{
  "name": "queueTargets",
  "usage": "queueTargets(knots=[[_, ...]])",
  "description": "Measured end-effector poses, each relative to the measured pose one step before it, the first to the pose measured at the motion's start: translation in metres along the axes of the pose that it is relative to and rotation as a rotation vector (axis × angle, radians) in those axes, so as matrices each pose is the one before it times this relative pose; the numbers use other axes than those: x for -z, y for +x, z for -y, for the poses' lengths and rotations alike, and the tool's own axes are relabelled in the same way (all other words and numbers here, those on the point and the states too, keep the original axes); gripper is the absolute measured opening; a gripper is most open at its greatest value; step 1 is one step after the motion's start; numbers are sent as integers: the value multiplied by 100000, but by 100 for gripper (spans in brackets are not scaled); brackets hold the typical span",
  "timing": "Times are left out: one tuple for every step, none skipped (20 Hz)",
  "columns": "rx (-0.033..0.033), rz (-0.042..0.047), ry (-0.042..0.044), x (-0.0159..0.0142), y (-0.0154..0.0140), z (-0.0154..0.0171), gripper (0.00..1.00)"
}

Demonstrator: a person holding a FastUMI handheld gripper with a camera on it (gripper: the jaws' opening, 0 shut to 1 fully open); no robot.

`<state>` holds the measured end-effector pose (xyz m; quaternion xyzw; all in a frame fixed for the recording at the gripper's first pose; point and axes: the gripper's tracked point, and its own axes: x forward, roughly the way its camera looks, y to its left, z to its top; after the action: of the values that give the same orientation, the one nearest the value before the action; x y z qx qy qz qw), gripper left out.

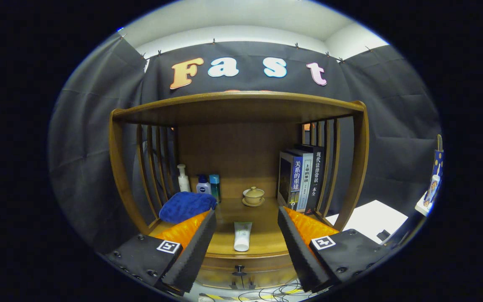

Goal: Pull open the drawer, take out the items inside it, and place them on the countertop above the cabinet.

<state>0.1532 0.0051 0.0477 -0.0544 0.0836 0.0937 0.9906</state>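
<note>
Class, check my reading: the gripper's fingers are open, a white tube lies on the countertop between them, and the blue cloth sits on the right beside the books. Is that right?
One detail is wrong. In the gripper view the blue cloth sits on the left, beside the bottles, not by the books. The rest holds: the gripper is open, and the white tube lies on the countertop between its fingers.

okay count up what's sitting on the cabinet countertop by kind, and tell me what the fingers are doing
Bottles: 3
Books: 3
Blue cloth: 1
Lidded cup on a saucer: 1
Tube: 1
Total: 9
The gripper fingers are open, holding nothing, with the tube between them.
</note>
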Motion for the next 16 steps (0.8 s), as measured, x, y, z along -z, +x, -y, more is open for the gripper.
queueTargets(knots=[[-194,534,-114,-394,-41,-156,98],[-168,695,-13,-369,36,-130,98],[-48,730,148,-376,-142,-130,98],[-233,718,200,-489,56,-154,98],[-211,571,204,-276,-41,-149,98],[-170,242,239,-79,31,-47,98],[-230,-14,222,-145,-220,-184,98],[-162,-128,182,-25,-79,-78,98],[8,-226,19,37,-132,-8,98],[219,-191,-15,76,112,-7,98],[235,-116,-38,142,61,35,98],[237,-220,128,100,129,27,98],[-53,-230,172,106,-38,-72,98],[0,-325,124,58,104,16,98],[-36,-152,-43,93,-54,-68,98],[70,-96,-308,33,84,12,98]])
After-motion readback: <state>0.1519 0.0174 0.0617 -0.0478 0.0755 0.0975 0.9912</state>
